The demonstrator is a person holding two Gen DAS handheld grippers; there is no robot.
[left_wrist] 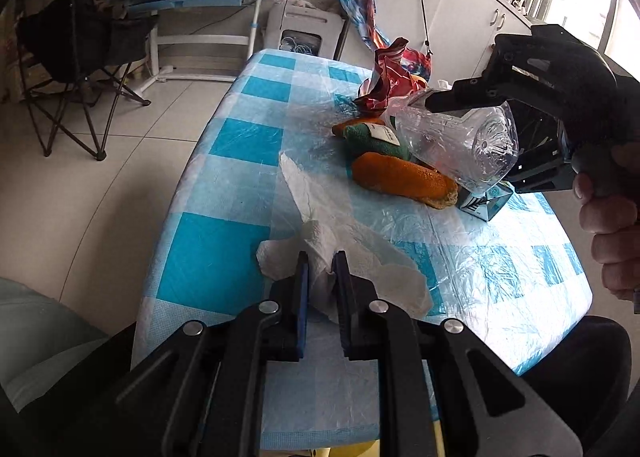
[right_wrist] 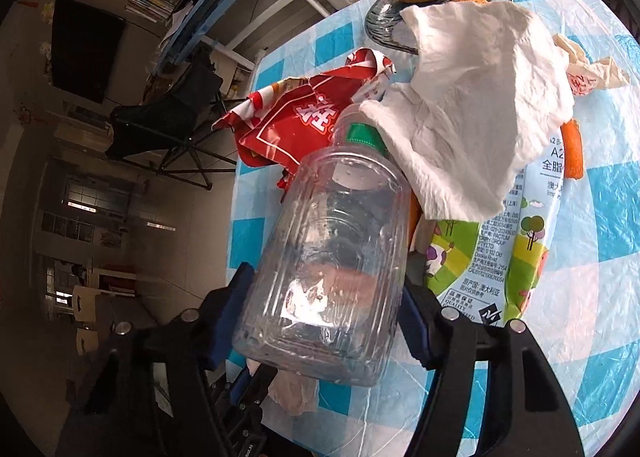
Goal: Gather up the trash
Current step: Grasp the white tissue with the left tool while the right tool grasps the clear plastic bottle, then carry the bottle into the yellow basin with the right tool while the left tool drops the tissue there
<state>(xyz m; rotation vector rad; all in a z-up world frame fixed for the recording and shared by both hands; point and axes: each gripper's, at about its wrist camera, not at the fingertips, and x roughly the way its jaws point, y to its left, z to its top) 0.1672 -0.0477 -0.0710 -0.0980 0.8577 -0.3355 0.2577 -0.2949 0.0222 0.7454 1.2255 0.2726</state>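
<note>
The left gripper (left_wrist: 320,269) is clamped on a tissue (left_wrist: 320,217) near the table's (left_wrist: 208,257) front-left edge; open floor (left_wrist: 120,177) lies beyond that edge. The right gripper (right_wrist: 326,321) has its jaws against both sides of a clear bottle (right_wrist: 332,257) lying mid-table among a carton (right_wrist: 516,241) and wrapper (right_wrist: 296,125). Only the right view shows the fruit bowl (right_wrist: 384,17) at the far edge.
</note>
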